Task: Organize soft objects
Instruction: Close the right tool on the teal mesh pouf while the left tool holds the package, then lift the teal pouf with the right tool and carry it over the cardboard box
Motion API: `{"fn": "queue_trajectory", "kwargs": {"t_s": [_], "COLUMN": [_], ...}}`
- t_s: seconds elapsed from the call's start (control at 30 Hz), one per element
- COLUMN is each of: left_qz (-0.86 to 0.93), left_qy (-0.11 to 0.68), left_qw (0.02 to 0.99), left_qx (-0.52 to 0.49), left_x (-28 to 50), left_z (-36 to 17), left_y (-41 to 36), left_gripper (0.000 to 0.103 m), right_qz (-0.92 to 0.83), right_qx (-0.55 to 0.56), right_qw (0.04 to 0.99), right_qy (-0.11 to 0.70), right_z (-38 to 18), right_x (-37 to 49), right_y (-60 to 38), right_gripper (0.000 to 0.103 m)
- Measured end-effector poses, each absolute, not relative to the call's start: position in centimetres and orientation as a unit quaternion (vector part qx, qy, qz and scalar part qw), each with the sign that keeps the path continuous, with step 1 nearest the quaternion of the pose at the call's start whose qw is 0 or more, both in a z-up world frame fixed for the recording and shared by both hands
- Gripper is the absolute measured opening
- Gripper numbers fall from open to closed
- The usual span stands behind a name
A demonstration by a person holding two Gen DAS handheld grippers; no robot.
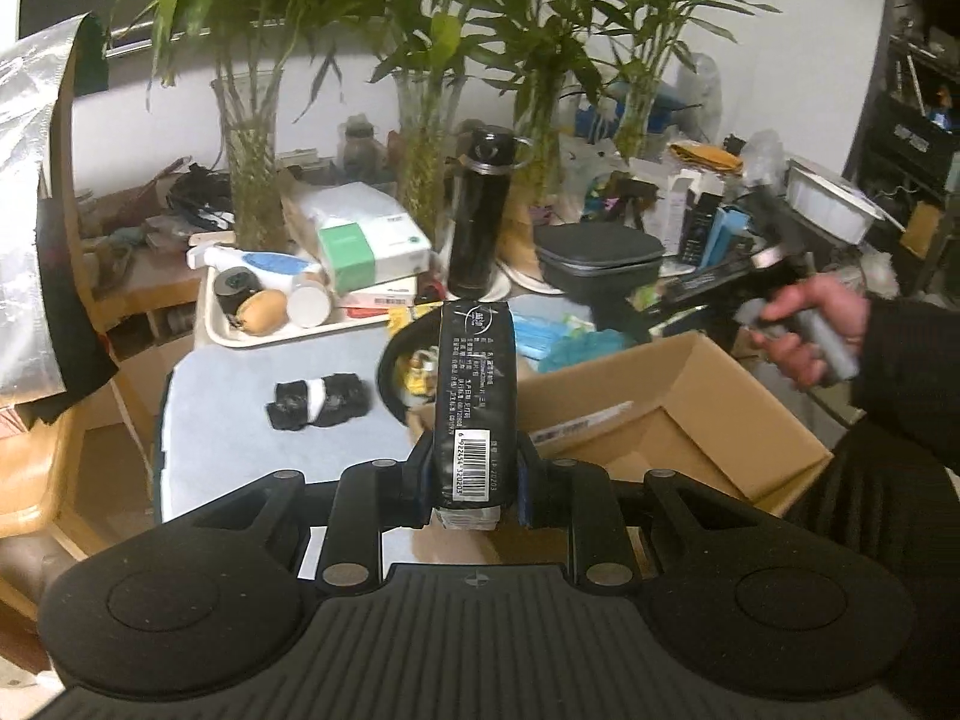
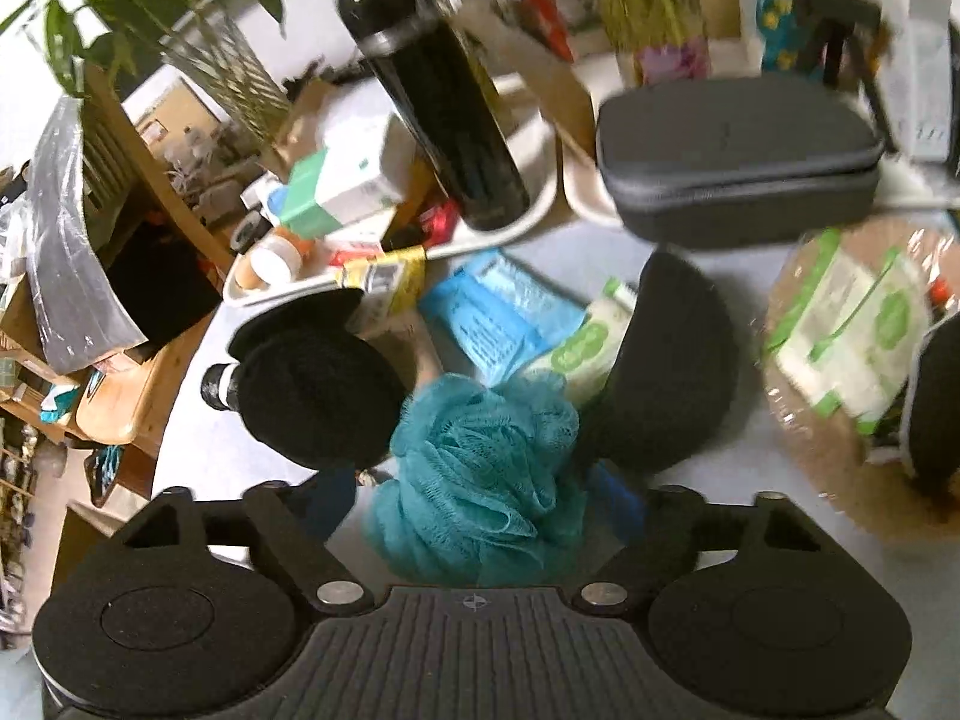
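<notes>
Clamping the black packet point(image 1: 477, 396) upright above the cardboard box point(image 1: 672, 414), your left tongs point(image 1: 474, 480) grip it, while your right tongs point(image 2: 480, 498) straddle the teal mesh puff point(image 2: 480, 468) on the counter point(image 2: 252, 456), pads not yet pressing.

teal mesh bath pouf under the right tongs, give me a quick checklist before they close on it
1. Teal mesh bath pouf sits between the right tongs: ok.
2. Tong pads pressing the pouf: not ok; blue pads stand beside it, contact unclear in the blur.
3. Neighbours clear of the pouf: not ok; the round black fabric cushions crowd both sides, and a green-and-white wipes pack lies right behind.
4. Left tongs hold firm: ok, shut on the flat black packet with a barcode.
5. Open brown cardboard box ready: ok, top open.
6. Picture sharpness in the right wrist view: not ok, blurred.
</notes>
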State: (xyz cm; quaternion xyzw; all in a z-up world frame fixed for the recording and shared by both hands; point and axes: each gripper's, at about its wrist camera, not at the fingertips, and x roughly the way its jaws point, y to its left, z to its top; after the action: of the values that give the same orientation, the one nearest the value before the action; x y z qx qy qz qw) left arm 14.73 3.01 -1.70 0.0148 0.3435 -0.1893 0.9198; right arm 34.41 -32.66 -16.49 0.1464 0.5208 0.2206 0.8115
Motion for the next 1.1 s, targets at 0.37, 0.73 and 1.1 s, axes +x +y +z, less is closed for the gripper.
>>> {"fn": "queue_trajectory", "kwargs": {"t_s": [0.37, 0.73, 1.1], "left_qz": [-0.192, -0.188, -0.190], "left_qy": [0.339, 0.337, 0.321], "left_qw": [0.921, 0.922, 0.928], "left_qx": [0.000, -0.006, 0.004], "left_x": [13.9, 14.1, 13.9], "left_z": [-2.5, -2.5, -0.2], "left_y": [1.8, 1.0, 0.0], "left_gripper": [0.024, 0.024, 0.024], "right_qz": [0.250, 0.249, 0.237], "right_qx": [0.102, 0.068, 0.026], "right_qw": [0.797, 0.838, 0.906], "right_qy": [0.541, 0.482, 0.349], "right_z": [-18.9, -16.3, -7.1], "right_x": [35.9, 34.4, 31.6], "right_y": [-29.4, -29.3, -30.5], "right_gripper": [0.038, 0.017, 0.016]}}
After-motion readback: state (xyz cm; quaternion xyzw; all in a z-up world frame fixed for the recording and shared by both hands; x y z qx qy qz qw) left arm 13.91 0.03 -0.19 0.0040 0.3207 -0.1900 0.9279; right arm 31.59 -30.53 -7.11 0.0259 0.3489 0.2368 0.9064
